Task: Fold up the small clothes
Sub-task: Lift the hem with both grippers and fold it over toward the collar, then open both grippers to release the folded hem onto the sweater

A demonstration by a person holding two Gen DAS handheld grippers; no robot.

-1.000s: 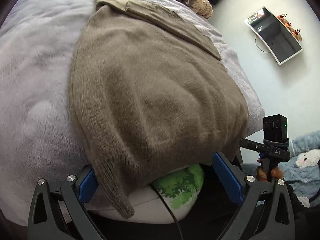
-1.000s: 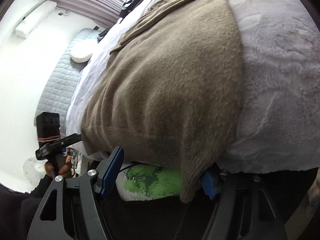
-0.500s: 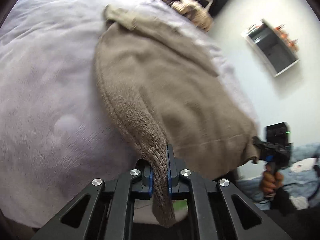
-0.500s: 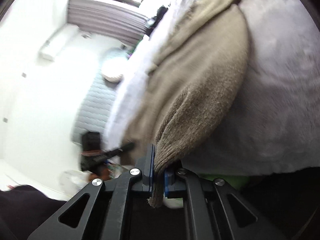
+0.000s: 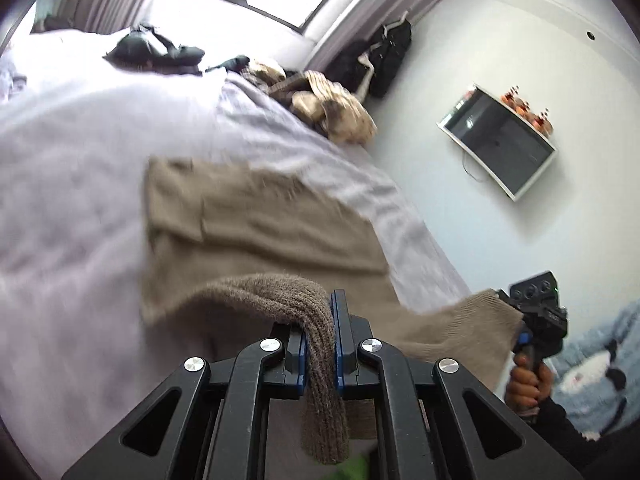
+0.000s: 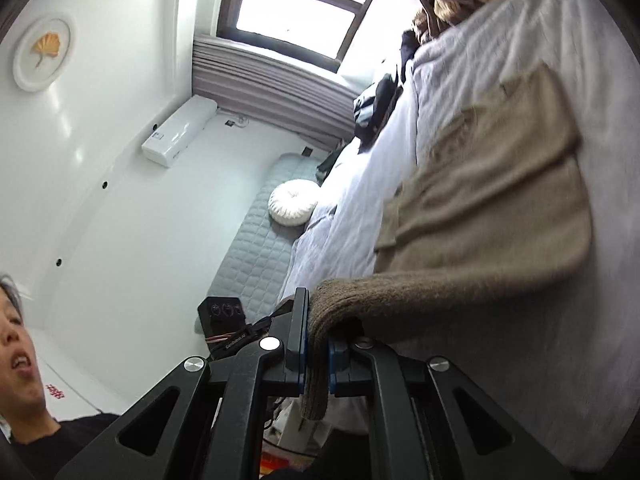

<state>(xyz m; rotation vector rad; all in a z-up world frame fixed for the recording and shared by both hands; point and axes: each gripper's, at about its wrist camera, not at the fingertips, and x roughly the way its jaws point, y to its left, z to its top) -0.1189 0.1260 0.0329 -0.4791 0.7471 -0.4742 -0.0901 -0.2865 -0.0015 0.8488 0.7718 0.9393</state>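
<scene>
A tan knitted sweater (image 5: 260, 224) lies across a bed with a pale lilac blanket (image 5: 72, 152). Its near hem is lifted off the bed at both corners. My left gripper (image 5: 322, 344) is shut on the ribbed left hem corner, which hangs down between its blue pads. My right gripper (image 6: 316, 356) is shut on the other hem corner; in the left wrist view the right gripper (image 5: 516, 320) shows at the far right, with a hand below it. The sweater (image 6: 492, 208) in the right wrist view stretches away from the jaws, folded sleeves at its far end.
A heap of beige and dark clothes (image 5: 328, 108) lies at the bed's far end, with black garments (image 5: 156, 50) near the window. A wall screen (image 5: 500, 148) hangs at right. A person's head and dark top (image 6: 24, 360) are at the lower left of the right wrist view.
Both grippers went from open around the hanging hem to shut on its corners, then rose and carried the hem up and forward over the sweater. The room's far end came into view.
</scene>
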